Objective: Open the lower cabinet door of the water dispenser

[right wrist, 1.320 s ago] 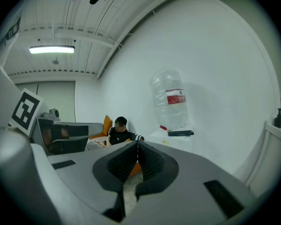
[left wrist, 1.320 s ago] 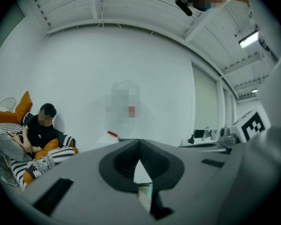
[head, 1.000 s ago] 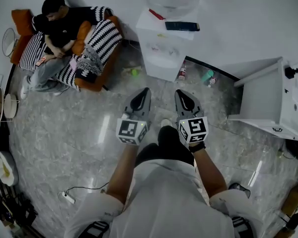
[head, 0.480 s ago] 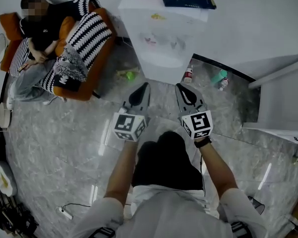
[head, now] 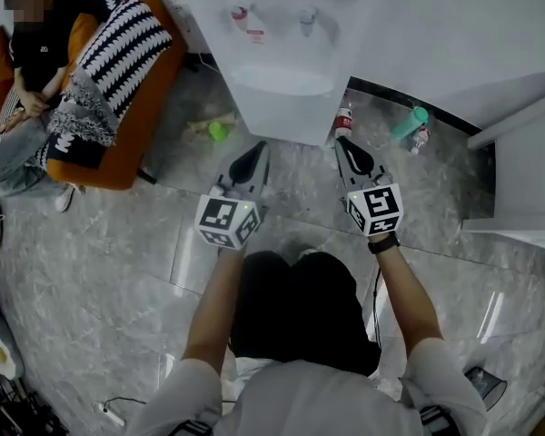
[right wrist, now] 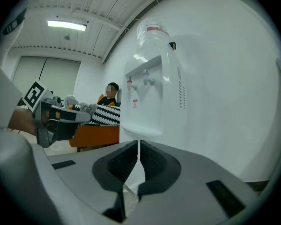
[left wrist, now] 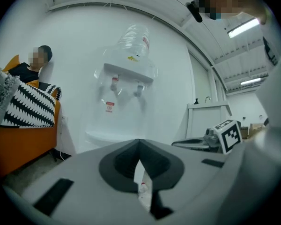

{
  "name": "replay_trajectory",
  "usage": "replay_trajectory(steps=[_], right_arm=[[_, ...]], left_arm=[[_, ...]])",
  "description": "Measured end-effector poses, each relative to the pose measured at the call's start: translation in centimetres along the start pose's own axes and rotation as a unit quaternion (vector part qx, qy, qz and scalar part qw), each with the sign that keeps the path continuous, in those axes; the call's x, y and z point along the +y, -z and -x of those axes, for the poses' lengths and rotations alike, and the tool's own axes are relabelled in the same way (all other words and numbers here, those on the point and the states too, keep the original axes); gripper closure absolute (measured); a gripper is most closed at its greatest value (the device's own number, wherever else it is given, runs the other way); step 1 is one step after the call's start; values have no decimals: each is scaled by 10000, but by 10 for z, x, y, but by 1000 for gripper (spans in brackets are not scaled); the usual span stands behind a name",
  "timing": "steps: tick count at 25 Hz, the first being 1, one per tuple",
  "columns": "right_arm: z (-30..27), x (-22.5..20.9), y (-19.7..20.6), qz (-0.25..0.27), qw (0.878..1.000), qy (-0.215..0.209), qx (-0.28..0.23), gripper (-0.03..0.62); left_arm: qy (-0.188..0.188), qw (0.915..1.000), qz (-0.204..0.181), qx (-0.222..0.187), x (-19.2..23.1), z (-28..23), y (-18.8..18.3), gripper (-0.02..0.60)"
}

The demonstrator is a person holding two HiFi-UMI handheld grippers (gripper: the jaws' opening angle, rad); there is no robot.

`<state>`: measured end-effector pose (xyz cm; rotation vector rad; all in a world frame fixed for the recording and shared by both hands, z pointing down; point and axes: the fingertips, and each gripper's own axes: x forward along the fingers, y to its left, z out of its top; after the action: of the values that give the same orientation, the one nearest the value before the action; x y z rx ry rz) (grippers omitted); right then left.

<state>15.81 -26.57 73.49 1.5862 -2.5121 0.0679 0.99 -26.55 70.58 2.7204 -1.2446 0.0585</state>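
Note:
The white water dispenser [head: 282, 57] stands against the wall at the top of the head view, its two taps and drip ledge facing me. Its lower cabinet front [head: 289, 116] is closed. My left gripper [head: 256, 151] and right gripper [head: 343, 145] are side by side just short of the cabinet, level with it, both shut and empty. In the left gripper view the dispenser [left wrist: 126, 97] rises ahead beyond the shut left gripper [left wrist: 139, 142]. In the right gripper view the dispenser [right wrist: 150, 102] stands close ahead of the shut right gripper [right wrist: 139, 143].
An orange sofa [head: 118, 153] with striped cushions and a seated person is at the left. On the floor by the dispenser lie a small red-capped bottle [head: 344, 121], a teal bottle [head: 411, 122] and a green object [head: 218, 131]. A white cabinet [head: 527, 180] stands at the right.
Both grippers have sunk a long way and come nearer the dispenser. The head view has dropped too, so the dispenser's front and taps show instead of its top.

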Motion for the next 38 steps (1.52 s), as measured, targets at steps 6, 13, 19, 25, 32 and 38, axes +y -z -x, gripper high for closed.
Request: replay_trajectory(steps=[6,13,19,25,32,38], right_arm=[[-55,-44,81,350,9953,-173,889,581],[-105,-81,93,46,9943,-379,999,302],[-142,-87,81,-533,9919,-823,812,247],[-146,-88,80,-864,9910,-647,786,261],[-135,-84,81,-851,9898,-453,1052,337],[-103,-59,85,-385,9898,-757,1142,392]], left_arm=[[144,9986,-446,264,-1,-19,39,574],[157,9986,-396,298,4,-21,50,574],[-74,9979,-439,471,12,-10,59,574],[-199,9969,-431,631,11,4,70,574],[-289,9967,-488,583,9,27,62,574],[-312,9969,-523,502,11,39,56,574]])
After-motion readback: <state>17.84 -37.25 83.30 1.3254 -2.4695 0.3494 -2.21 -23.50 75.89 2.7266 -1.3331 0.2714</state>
